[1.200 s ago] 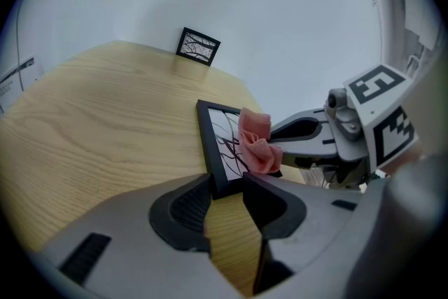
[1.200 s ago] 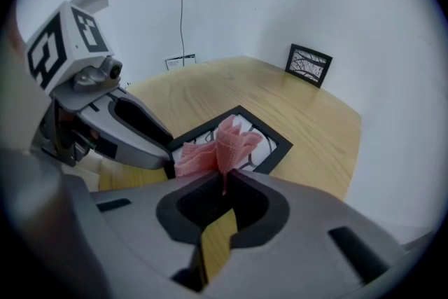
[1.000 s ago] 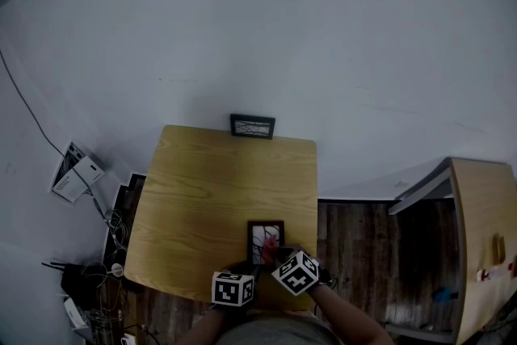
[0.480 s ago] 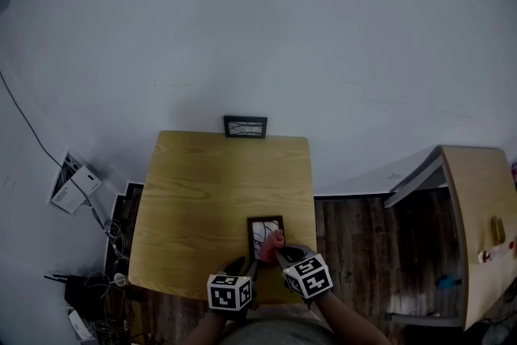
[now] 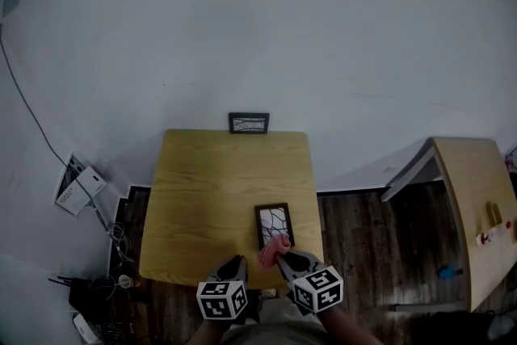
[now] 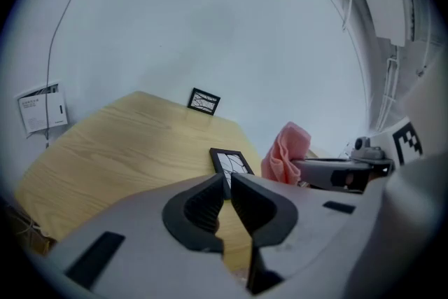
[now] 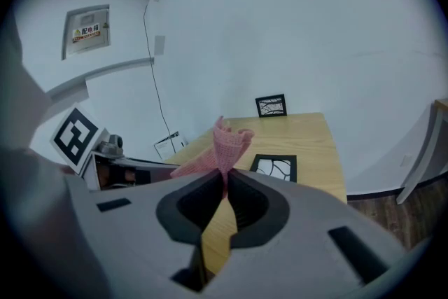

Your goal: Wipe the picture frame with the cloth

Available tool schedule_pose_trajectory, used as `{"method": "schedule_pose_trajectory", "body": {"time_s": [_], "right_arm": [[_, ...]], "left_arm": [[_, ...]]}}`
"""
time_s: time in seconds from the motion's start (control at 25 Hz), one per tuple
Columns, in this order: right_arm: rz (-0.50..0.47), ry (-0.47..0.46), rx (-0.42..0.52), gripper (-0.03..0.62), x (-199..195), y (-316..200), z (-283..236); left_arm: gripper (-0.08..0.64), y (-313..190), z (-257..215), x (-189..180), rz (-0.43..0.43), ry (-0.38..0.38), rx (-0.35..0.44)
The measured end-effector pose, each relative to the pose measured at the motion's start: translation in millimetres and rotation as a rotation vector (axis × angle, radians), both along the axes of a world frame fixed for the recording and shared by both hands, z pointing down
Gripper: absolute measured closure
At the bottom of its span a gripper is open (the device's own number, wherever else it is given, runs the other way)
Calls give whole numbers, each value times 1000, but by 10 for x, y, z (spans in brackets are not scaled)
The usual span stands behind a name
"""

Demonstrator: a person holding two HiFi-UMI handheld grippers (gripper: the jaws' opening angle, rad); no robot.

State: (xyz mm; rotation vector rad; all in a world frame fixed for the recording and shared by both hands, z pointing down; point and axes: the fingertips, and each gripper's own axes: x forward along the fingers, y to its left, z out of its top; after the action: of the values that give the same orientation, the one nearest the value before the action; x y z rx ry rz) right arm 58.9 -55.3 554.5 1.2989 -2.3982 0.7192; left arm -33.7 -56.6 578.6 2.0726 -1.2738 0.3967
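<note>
– Holding what, the right gripper (image 7: 225, 177)?
– Its jaws are closed on a pink crumpled cloth (image 7: 228, 140). The cloth stands up from between the pads like a small bunch.
– And the left gripper (image 6: 228, 177)?
– Its jaws have just been closing. Only a thin slit is between them, and nothing is inside the slit.
– Where is the thing to wipe?
– The small dark picture frame with a white branch pattern (image 5: 274, 225) lies flat on the light wooden table (image 5: 218, 182), near the right corner on the person's side. Both grippers hover over the near edge of the table, side by side.
– Does the cloth touch the picture frame?
– No. In the left gripper view the cloth is in the air, to the right of it and apart from it.
– Is anything more on the table?
– A second dark frame (image 5: 249, 123) stands at the far edge, against the white wall (image 5: 258, 28). To the right, well apart, another wooden table (image 5: 477, 214) stands on the dark plank floor (image 5: 363, 254).
</note>
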Motion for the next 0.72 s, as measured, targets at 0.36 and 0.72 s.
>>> {"method": "schedule_pose_trajectory", "body": {"time_s": [0.36,0.72], "right_arm": [[40,-47,66,577,-321,640,-272],[43,-64,109,577,-589,1221,-441]], "left_arm": [[549,546,-233,-469,-27,7,46],[555,1150,-413,-754,-33,-5,80]]}}
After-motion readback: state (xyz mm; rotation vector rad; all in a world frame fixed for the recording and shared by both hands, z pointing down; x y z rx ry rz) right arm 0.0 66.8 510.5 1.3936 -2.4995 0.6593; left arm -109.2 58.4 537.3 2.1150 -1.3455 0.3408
